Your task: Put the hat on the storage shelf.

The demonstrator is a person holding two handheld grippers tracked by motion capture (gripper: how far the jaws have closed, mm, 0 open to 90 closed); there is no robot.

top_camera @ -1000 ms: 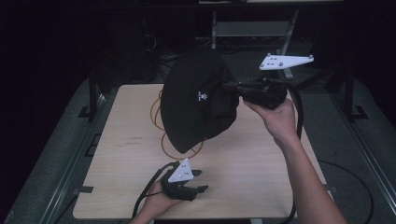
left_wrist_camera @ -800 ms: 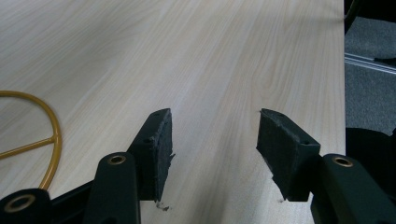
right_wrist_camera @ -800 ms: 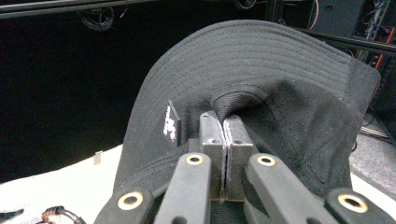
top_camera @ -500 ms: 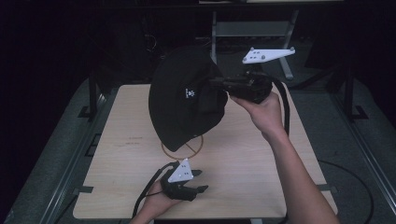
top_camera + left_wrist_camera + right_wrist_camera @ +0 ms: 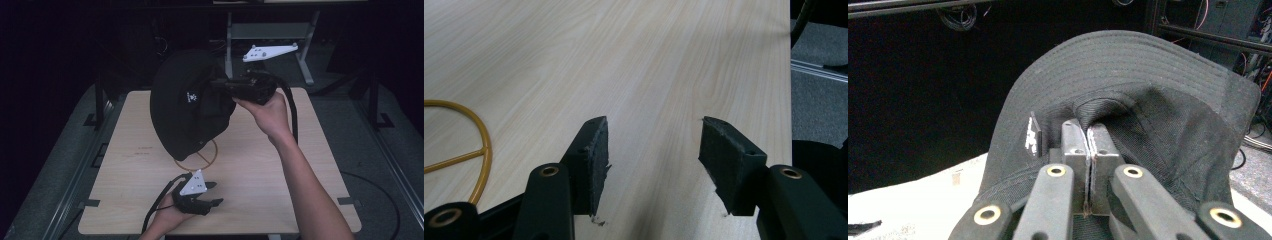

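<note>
A black bucket hat (image 5: 187, 107) with a small white logo hangs in the air above the back of the wooden table (image 5: 280, 180). My right gripper (image 5: 220, 85) holds it there, shut on the hat's fabric. In the right gripper view the two jaws press together on a fold of the hat (image 5: 1148, 95), with the brim arching above my right gripper (image 5: 1087, 135). My left gripper (image 5: 212, 194) rests low near the table's front edge, open, nothing between its fingers. The left gripper view shows my left gripper (image 5: 651, 150) over bare wood.
A yellow wire ring (image 5: 205, 159) with spokes lies on the table under the hat; its arc (image 5: 479, 150) runs left of the left jaws. A metal stand (image 5: 267, 35) rises behind the table. Grey floor borders the table on both sides.
My right hand has carried the hat leftwards and a little up over the table. The left gripper has stayed in place.
</note>
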